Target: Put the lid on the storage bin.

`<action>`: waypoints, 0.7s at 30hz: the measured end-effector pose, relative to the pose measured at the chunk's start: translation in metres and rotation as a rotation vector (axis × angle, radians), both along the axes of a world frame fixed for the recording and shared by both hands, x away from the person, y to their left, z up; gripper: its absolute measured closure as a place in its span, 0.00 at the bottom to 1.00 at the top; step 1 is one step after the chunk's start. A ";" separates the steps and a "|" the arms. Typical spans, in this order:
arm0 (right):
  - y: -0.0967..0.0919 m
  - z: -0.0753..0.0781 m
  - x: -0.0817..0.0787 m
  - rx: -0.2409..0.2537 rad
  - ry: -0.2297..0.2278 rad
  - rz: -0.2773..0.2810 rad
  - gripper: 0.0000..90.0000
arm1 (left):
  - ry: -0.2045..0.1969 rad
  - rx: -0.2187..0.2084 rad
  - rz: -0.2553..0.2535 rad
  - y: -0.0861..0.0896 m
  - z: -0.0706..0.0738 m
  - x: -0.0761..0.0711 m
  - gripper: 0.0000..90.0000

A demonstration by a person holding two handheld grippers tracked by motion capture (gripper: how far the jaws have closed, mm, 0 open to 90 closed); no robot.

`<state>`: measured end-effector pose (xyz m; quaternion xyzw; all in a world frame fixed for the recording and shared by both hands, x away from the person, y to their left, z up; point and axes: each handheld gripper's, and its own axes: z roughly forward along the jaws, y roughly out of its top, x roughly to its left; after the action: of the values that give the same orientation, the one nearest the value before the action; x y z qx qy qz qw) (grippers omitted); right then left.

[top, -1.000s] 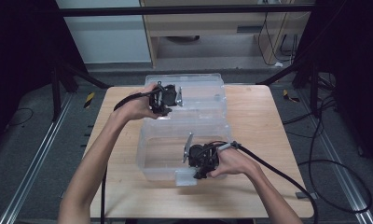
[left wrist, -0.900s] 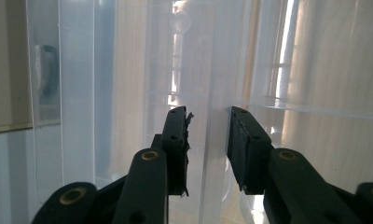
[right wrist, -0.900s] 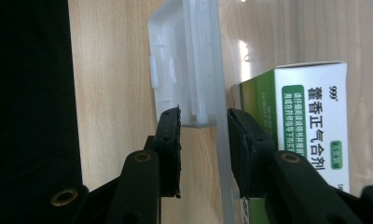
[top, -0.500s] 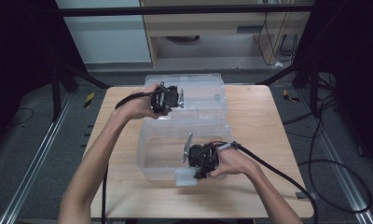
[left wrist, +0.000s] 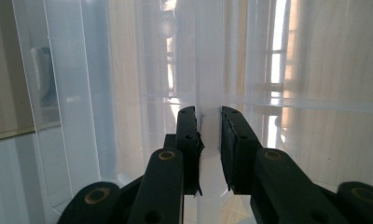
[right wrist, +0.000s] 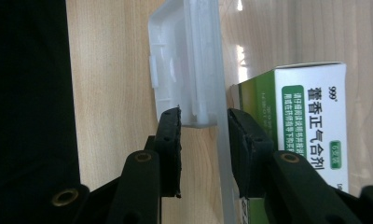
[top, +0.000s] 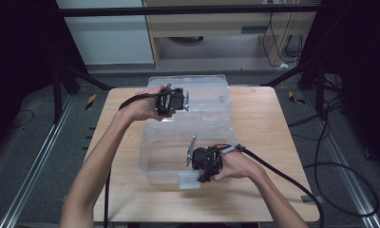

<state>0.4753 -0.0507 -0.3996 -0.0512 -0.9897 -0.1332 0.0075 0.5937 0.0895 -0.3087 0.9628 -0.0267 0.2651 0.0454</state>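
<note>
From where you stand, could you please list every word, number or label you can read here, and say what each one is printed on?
"999": top corner of the green and white box, in the right gripper view.
"藿香正气合剂": large dark characters down the white face of the same box.
Green rounded panel with small white characters on that box: too small to read.
Small green tag near the box's lower end: blurred, unreadable.
Clear plastic bin and table: no text.

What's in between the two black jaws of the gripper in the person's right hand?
In the right gripper view, the clear box's near wall and its white latch stand between the right gripper's jaws.
</note>
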 end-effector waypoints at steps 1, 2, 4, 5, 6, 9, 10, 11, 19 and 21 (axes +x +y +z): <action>0.000 0.000 0.000 -0.002 0.001 -0.002 0.74 | -0.001 -0.001 -0.002 0.000 0.000 -0.001 0.87; 0.000 0.000 0.000 0.000 -0.002 0.001 0.74 | 0.000 -0.004 -0.004 0.000 0.001 -0.001 0.87; 0.000 0.000 0.000 -0.002 -0.001 -0.002 0.74 | -0.003 -0.012 -0.007 0.001 0.000 -0.003 0.87; 0.001 0.000 0.000 -0.002 -0.001 -0.001 0.74 | 0.000 -0.005 -0.005 0.001 0.001 -0.003 0.88; 0.001 0.000 0.000 0.000 -0.004 -0.002 0.74 | 0.001 -0.008 -0.007 0.001 0.002 -0.003 0.88; 0.000 0.000 0.000 0.000 -0.010 0.003 0.74 | -0.007 -0.019 -0.018 0.001 0.001 -0.005 0.88; 0.001 0.000 0.000 0.000 -0.010 0.003 0.74 | -0.007 -0.016 -0.018 0.001 0.002 -0.005 0.89; 0.001 0.000 0.000 0.000 -0.009 0.003 0.74 | -0.003 -0.009 -0.016 0.001 0.003 -0.006 0.89; 0.001 0.000 0.000 -0.005 -0.002 -0.010 0.74 | -0.012 -0.011 -0.031 0.000 0.004 -0.010 0.90; 0.001 0.000 0.000 -0.002 -0.006 -0.007 0.74 | -0.003 -0.008 -0.026 0.000 0.006 -0.011 0.90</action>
<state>0.4752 -0.0500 -0.3999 -0.0544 -0.9897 -0.1322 0.0040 0.5822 0.0896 -0.3031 0.9618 -0.0380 0.2660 0.0527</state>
